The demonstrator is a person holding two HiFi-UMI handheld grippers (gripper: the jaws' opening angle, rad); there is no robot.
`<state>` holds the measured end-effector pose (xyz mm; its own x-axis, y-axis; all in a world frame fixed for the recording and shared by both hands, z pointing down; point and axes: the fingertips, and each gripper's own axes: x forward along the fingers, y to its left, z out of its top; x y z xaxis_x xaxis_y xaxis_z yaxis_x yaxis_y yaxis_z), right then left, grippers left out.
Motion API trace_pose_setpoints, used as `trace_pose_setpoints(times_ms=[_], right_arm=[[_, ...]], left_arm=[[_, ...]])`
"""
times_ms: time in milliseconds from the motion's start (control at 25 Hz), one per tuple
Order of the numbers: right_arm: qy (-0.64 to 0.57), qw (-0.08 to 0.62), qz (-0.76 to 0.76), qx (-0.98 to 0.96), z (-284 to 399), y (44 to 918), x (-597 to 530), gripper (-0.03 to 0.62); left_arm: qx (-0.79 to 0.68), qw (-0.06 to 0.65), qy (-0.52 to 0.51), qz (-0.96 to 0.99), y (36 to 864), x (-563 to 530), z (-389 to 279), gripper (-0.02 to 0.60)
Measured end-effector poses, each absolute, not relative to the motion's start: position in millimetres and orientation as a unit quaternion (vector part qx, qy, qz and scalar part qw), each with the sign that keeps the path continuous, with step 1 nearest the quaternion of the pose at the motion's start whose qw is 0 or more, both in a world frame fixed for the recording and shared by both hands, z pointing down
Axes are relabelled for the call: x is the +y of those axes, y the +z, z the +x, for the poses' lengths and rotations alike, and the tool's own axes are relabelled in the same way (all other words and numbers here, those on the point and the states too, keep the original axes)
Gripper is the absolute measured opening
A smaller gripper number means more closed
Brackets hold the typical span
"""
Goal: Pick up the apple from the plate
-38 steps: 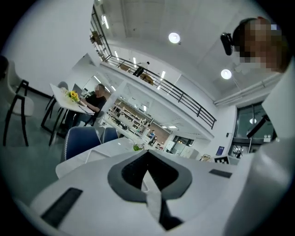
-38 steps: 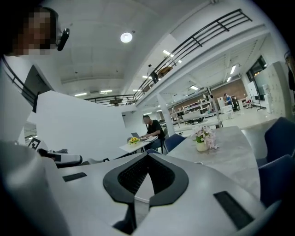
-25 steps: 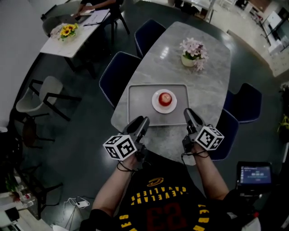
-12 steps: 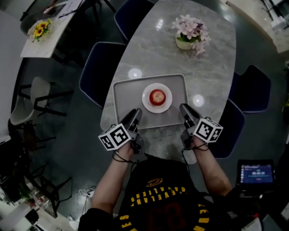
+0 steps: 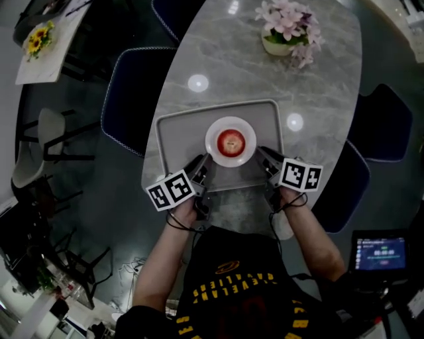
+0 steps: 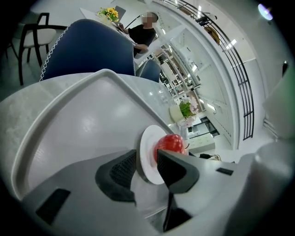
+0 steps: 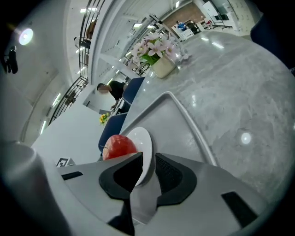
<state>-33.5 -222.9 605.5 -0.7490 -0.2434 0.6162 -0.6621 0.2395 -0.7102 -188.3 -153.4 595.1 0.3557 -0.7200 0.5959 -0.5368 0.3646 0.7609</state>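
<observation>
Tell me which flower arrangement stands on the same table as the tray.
The potted pink flowers, beyond the tray; the yellow sunflowers stand on a separate table.

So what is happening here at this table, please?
A person holds a hand-held gripper in each hand over a grey tray on a marble table. The left hand-held gripper and the right hand-held gripper sit at opposite sides of a white plate with a red apple on it. Each has its jaws apart, with the plate's rim between them. The apple is not yet grasped.
</observation>
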Motion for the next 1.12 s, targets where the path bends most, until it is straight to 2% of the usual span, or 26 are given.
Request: trace_pose_setpoints(times_ms=[480, 1040, 1120], right_arm=[[0.607, 0.198, 0.294, -0.711, -44, 610, -209, 0.074], [0.616, 0.19, 0.28, -0.711, -55, 609, -202, 0.059], [0.618, 0.187, 0.283, -0.709, -53, 611, -200, 0.04]], left_arm=[[-0.54, 0.667, -0.081, 0.507, 604, -149, -191, 0.127], [-0.521, 0.669, -0.062, 0.525, 603, -153, -176, 0.126], [-0.526, 0.671, -0.058, 0.52, 607, -150, -175, 0.081]])
